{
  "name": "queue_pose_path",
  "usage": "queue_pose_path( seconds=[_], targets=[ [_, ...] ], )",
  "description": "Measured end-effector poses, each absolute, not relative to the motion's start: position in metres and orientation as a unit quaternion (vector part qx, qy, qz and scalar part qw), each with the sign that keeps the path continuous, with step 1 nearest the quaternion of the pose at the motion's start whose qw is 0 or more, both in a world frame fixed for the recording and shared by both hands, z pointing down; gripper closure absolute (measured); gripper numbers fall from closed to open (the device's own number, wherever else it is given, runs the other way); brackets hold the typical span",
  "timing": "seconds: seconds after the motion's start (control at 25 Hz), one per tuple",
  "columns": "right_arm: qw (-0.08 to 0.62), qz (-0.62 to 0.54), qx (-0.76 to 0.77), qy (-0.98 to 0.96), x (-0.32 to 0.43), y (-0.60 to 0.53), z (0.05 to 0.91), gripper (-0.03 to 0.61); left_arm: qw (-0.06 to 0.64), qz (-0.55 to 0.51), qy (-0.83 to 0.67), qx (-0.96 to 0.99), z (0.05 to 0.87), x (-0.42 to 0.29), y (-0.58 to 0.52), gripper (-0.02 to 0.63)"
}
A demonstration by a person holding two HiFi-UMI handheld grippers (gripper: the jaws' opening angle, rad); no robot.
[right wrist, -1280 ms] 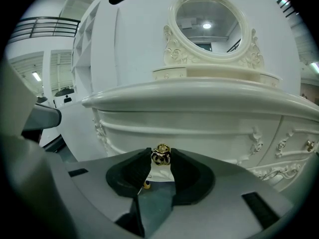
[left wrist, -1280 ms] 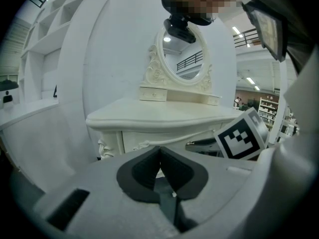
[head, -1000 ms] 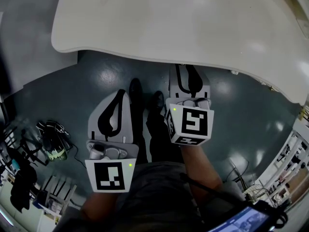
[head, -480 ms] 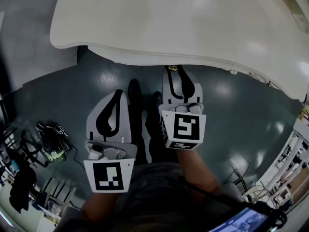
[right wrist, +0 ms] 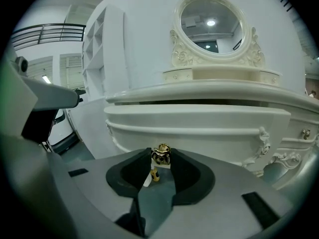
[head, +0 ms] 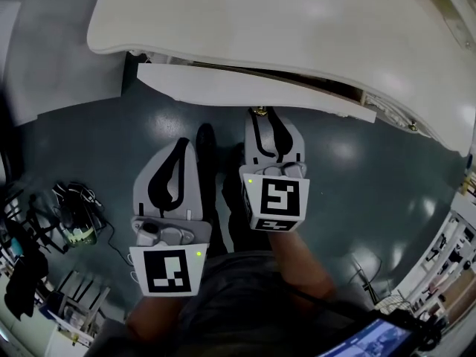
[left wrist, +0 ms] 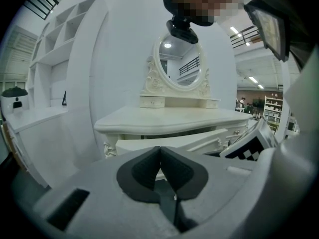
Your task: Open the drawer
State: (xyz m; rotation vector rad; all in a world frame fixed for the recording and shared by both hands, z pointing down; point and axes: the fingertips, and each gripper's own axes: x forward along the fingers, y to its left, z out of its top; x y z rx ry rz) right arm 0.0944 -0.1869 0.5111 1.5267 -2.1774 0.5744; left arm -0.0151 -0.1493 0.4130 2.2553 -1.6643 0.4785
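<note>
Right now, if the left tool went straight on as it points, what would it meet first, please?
Most likely the drawer front, which shows just past the shut tips of the left tool. Depth is unclear, so it might instead pass beneath it.

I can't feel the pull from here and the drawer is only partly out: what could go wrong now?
The right gripper pinches only the small gold knob near its pad tips, so a slanted pull could slip it off. The drawer is wide and pulled from that one knob, while the left gripper hangs shut and empty; it might skew and jam under the tabletop.
</note>
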Motion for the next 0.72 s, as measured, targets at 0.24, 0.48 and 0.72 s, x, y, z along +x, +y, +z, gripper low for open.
queue_pose_path(
  seconds=[0.24,0.48,0.72],
  targets=[
    [0.207,0.205,0.545,-0.786,0.092,-0.174,0.506,0.455,0.144,0.163,-0.591,0.777,0.405,-0.020,-0.135,0.598],
    [0.206,0.204,0.548,-0.785,0.076,-0.163,0.503,0.454,0.147,0.163,-0.587,0.779,0.407,-0.036,-0.118,0.598],
    [0.208,0.204,0.557,-0.778,0.073,-0.146,0.504,0.454,0.149,0.161,-0.577,0.787,0.407,-0.046,-0.098,0.598]
  ],
)
